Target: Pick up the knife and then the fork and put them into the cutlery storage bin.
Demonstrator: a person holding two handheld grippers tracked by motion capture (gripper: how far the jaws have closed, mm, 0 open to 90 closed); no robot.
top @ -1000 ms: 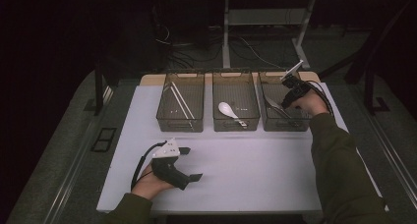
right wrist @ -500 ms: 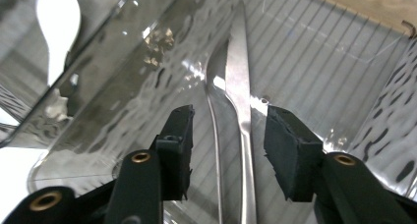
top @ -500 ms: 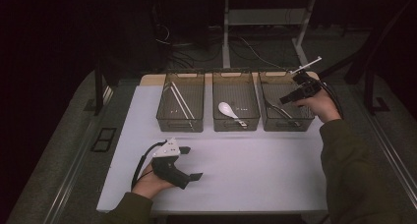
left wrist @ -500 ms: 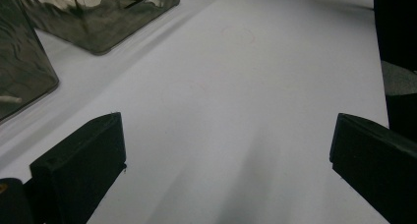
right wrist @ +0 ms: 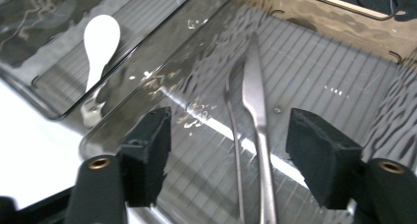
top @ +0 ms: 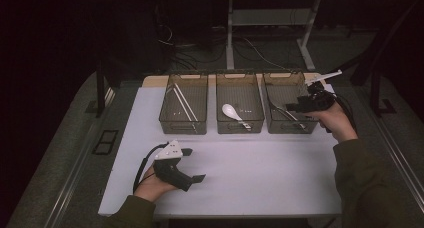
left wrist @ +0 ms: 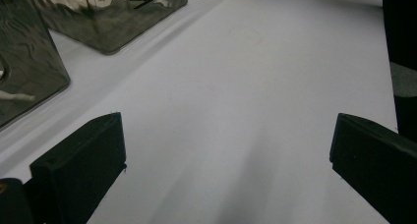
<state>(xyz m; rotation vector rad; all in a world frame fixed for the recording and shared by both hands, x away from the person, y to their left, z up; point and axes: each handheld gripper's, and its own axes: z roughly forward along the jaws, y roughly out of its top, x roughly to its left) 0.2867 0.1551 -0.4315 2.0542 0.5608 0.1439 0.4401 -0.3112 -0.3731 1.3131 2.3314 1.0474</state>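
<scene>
Three clear plastic bins stand in a row at the table's back. The left bin (top: 183, 104) holds chopsticks (top: 182, 102). A white spoon (top: 231, 111) lies in the middle bin (top: 239, 103). The right bin (top: 287, 103) holds a metal knife (right wrist: 257, 111) and another thin metal utensil (right wrist: 234, 130). My right gripper (top: 295, 108) hovers open over the right bin's right side, jaws wide above the knife, nothing between them. My left gripper (top: 192, 165) rests open on the white table near the front left, empty.
The white table (top: 260, 173) has bare surface between the bins and its front edge. Beyond the table's back, cables and a metal stand's legs (top: 230, 33) sit on the dark floor. Grey floor strips flank both sides.
My right gripper has moved right and slightly back along the right bin, tilting its top plate outward. The left gripper has stayed still.
</scene>
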